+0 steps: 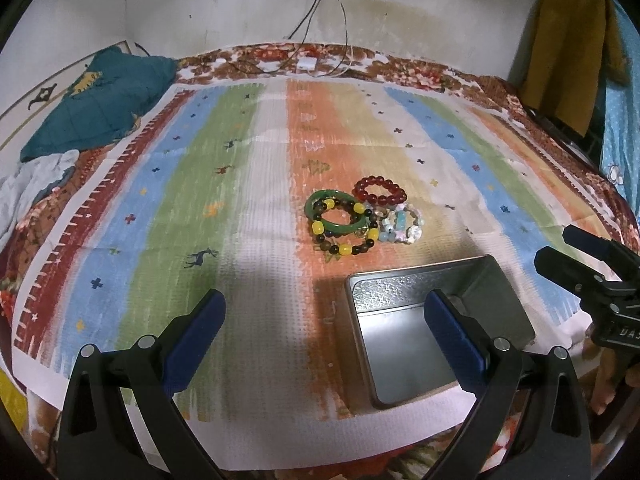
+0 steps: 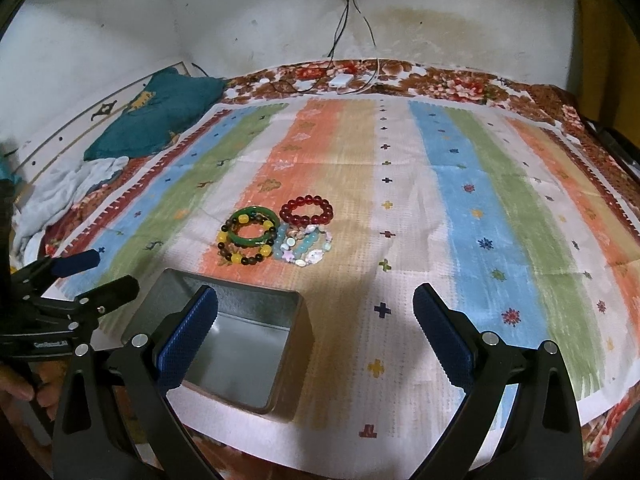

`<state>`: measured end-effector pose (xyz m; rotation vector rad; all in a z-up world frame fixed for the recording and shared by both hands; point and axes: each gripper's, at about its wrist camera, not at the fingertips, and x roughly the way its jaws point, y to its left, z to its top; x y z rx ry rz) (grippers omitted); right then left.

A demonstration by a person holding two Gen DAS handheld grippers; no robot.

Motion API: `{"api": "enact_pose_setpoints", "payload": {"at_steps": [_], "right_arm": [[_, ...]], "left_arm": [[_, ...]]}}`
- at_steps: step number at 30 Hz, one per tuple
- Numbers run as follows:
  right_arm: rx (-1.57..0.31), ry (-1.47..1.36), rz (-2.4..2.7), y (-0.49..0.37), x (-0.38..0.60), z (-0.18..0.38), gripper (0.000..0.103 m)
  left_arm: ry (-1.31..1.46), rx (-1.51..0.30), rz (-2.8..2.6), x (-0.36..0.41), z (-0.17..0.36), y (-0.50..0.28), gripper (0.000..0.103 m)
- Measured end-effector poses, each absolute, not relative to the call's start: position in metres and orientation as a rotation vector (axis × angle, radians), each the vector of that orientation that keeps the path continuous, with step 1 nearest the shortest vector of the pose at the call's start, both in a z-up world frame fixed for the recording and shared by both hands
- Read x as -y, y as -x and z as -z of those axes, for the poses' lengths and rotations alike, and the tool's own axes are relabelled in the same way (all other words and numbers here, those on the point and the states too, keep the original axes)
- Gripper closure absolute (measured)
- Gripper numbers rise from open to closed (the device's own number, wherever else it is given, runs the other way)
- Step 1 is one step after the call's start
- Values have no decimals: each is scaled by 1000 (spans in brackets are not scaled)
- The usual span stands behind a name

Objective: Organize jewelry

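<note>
L gripper (image 1: 324,332) hovers over near edge of striped mat (image 1: 224,208), fingers spread wide, nothing held. Metal tin (image 1: 404,344) sits open at near edge. Just behind it, mid-mat: green bangle (image 1: 332,210) w/ yellow-brown bead bracelet (image 1: 344,240) overlapping, pastel bracelets (image 1: 402,226) touching, red bead bracelet (image 1: 379,191) behind. R gripper (image 2: 316,332) likewise spread, empty.

Four bracelets lie clustered ahead of the tongs: one green bangle (image 1: 333,216), one red bead bracelet (image 1: 379,191), one yellow-and-dark bead bracelet (image 1: 345,236) and one pale pastel bead bracelet (image 1: 402,226). One open metal tin (image 1: 432,332) sits nearer. Two tongs are visible, left (image 1: 324,332) and right (image 2: 316,332).
</note>
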<state>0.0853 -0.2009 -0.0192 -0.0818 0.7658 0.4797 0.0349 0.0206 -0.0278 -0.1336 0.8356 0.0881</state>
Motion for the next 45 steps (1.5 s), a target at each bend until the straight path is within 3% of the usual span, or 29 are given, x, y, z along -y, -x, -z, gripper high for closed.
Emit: {"api": "enact_pose_setpoints", "payload": {"at_steps": [37, 45], "right_arm": [[-964, 51, -482, -207, 170, 35, 4], [-1001, 52, -477, -224, 164, 43, 4]], "left_arm": [[129, -1021, 14, -48, 59, -137, 7], [127, -1050, 10, -54, 72, -151, 14]]}}
